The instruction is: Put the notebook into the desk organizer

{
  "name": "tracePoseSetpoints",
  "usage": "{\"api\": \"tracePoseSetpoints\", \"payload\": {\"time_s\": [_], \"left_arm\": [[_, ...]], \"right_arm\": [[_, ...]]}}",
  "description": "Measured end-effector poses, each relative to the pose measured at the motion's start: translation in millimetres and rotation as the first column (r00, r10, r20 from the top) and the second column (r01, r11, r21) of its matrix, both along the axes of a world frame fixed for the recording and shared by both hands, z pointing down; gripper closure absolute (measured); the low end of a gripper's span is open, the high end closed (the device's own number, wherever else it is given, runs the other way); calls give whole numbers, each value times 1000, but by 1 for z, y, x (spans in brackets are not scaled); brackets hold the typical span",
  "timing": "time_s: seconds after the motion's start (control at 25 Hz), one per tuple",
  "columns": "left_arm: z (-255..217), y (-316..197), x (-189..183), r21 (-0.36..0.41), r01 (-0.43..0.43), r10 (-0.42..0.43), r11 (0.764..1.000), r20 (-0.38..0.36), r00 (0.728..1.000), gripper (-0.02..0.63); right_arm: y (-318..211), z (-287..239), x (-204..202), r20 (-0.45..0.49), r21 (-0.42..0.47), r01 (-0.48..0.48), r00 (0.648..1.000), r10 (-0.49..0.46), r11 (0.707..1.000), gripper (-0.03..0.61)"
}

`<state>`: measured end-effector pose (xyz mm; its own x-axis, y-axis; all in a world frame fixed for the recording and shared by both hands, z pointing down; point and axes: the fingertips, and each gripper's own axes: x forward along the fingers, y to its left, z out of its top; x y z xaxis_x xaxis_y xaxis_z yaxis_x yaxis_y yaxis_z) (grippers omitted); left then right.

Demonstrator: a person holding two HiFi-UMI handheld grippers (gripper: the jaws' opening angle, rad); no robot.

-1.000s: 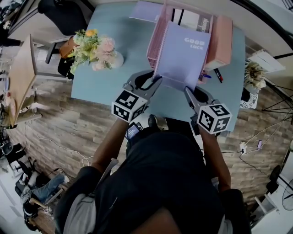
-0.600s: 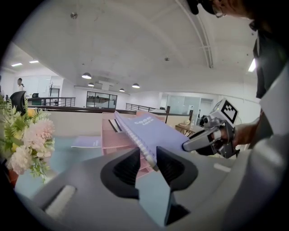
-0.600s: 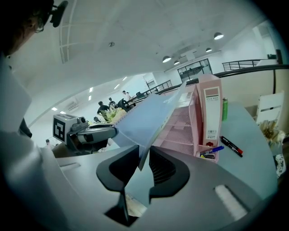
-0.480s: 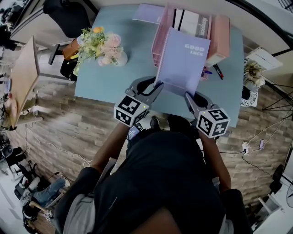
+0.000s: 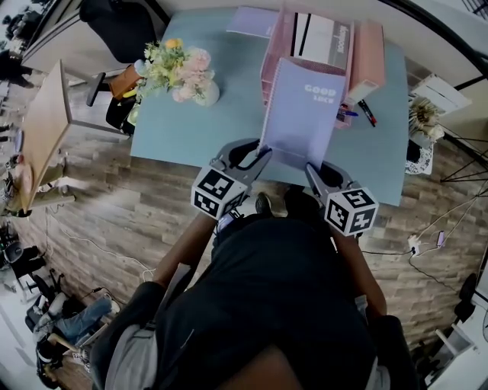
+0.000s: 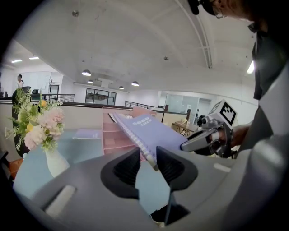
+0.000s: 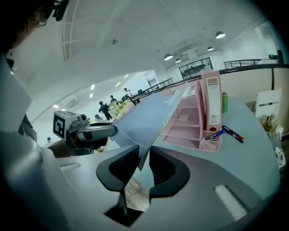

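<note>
A lilac spiral notebook (image 5: 301, 114) printed "GOOD LUCK" hangs tilted above the table, its far end in front of the pink desk organizer (image 5: 271, 53). My left gripper (image 5: 264, 149) is shut on the near corner of the spiral edge, seen close up as notebook (image 6: 151, 131) between left gripper (image 6: 148, 155) pads. My right gripper (image 5: 309, 166) is shut on the other near corner; the right gripper (image 7: 143, 158) pinches the notebook (image 7: 149, 117) edge. The organizer (image 7: 187, 122) shows open pink shelves.
A vase of flowers (image 5: 183, 72) stands at the table's left. A second lilac notebook (image 5: 255, 21) lies flat behind the organizer's left side. A pink file box (image 5: 368, 53) and pens (image 5: 358, 113) sit on its right. The table's near edge (image 5: 183, 164) lies under both grippers.
Both grippers and the notebook have shifted together over the table, toward its near edge as the head view shows it. Both grips are unchanged.
</note>
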<state>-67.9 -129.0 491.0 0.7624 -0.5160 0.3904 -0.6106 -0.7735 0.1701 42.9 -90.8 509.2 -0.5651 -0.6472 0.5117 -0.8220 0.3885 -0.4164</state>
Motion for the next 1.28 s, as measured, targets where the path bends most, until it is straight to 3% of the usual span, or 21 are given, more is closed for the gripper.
{"api": "tracePoseSetpoints", "payload": {"time_s": [0.68,1.28], "left_arm": [[31,55,-15,-77,0,0,997,-2,1000,445],[66,37,-9,-157,46,-48,987,-6,999,448]], "right_arm": [[56,36,-18,7,-66,39,999,-39,997,503],[39,65,-8,29,-107,40,999,-37,993,505]]}}
